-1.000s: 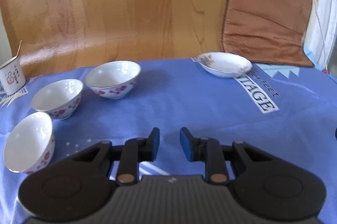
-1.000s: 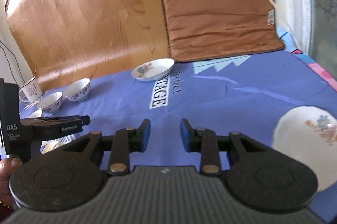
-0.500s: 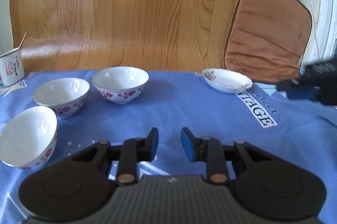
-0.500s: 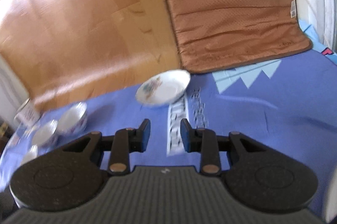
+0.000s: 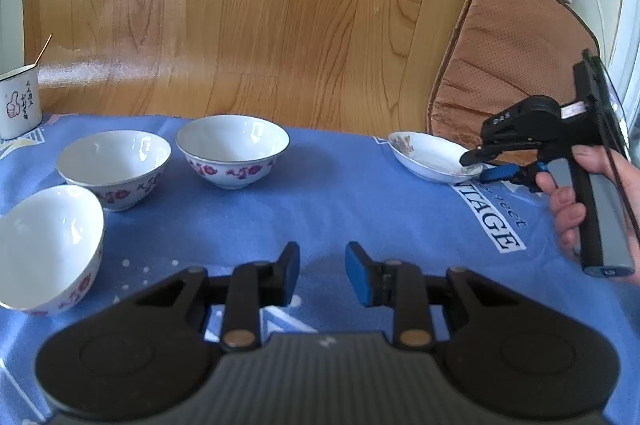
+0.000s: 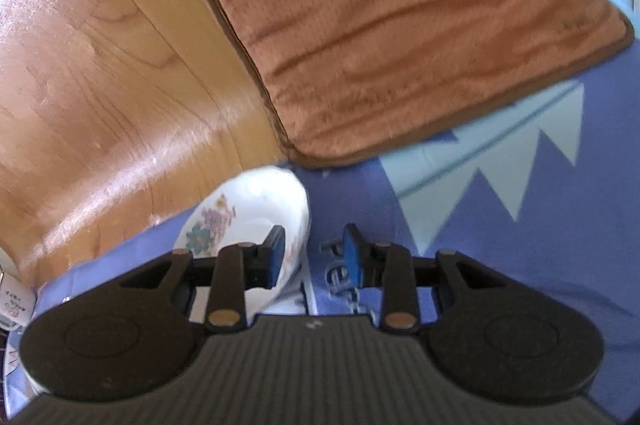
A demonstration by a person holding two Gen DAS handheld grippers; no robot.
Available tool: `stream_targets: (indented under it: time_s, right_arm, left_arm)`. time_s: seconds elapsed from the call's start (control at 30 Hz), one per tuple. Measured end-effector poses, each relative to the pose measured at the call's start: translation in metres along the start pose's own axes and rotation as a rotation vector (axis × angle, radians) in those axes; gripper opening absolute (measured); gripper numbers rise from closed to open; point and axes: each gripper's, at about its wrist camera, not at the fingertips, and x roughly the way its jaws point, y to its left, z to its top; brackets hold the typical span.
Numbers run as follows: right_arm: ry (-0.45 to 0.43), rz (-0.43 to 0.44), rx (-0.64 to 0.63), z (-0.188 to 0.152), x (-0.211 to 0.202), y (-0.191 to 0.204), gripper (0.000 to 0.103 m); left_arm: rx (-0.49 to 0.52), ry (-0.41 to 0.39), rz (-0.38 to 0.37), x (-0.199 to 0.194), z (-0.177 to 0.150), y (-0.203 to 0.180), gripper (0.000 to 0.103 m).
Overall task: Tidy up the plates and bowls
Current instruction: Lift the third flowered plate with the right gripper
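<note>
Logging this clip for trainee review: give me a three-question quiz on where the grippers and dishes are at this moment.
1. True or false: the left gripper holds a bowl.
2. How many bowls stand on the blue cloth in the left wrist view?
3. The right gripper is at which dish? A) mug B) floral plate C) nearest bowl

Key:
1. False; it is open with nothing between its fingers.
2. Three.
3. B; open, one finger over the plate, the other outside its rim.
</note>
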Motion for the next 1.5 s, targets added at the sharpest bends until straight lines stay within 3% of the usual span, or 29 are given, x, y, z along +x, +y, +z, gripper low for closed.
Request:
stream_targets:
  time_s: [0.07,0.1,0.27,0.47,0.7,0.93,1.2,1.33,1.5]
  right_arm:
    - [0.003,-0.007,-0.022,0.002,0.001,0.006,0.030]
    - [0.014,0.003,-0.030,0.002,0.002,0.008,0.018]
    - [0.038,0.011,-0.046,-0.002,0.000,0.012,0.012]
    - [0.073,0.064,0.042,-0.015,-0.023,-0.003,0.012]
    - [0.130,0.203,0.150,-0.046,-0.072,-0.030,0.012]
    - [0.203,0.280,0.147,-0.093,-0.123,-0.049,0.012]
    - [0.238,0.349,0.078,-0.139,-0.166,-0.050,0.012]
    - [0.227,0.330,-0.031,-0.152,-0.177,-0.044,0.012]
    - [0.138,0.237,-0.119,-0.159,-0.180,-0.035,0.017]
  left_arm:
    - [-0.004,0.003,-0.003,0.001,0.000,0.001,0.026]
    - [-0.007,0.005,-0.004,0.001,0.001,0.001,0.026]
    - [-0.019,0.009,-0.009,0.002,0.001,0.002,0.026]
    - [-0.040,0.014,-0.020,0.004,0.003,0.006,0.026]
    - [-0.114,0.018,-0.057,0.005,0.005,0.020,0.029]
    - [-0.141,0.024,-0.102,0.003,0.005,0.027,0.029]
    - [-0.118,0.007,-0.105,-0.002,0.004,0.022,0.032]
    - [-0.114,0.012,-0.102,-0.004,0.002,0.021,0.032]
    - [-0.108,0.042,-0.098,-0.010,-0.001,0.020,0.032]
